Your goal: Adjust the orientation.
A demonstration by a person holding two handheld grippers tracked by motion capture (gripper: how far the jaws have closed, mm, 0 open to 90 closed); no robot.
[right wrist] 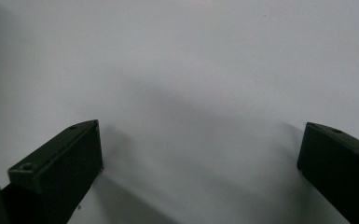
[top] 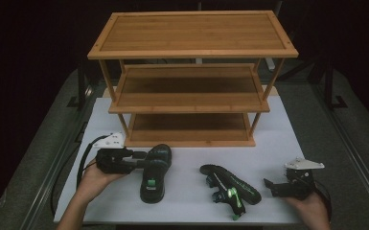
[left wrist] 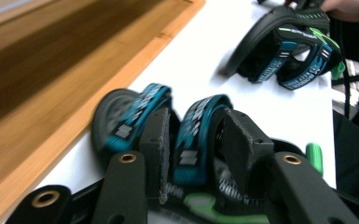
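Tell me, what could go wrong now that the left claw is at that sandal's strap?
The left gripper has one strap of the left sandal between its jaws, but they look loose around it, so the sandal might slip free if lifted. The wooden rack stands just behind the sandal, which could bump its bottom shelf. The other sandal lies on its side, awkward to grab.

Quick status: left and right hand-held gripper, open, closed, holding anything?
Left hand-held gripper: jaws straddle a strap of the near sandal; a firm grip cannot be told.
Right hand-held gripper: open wide, nothing between the jaws, over the white table.
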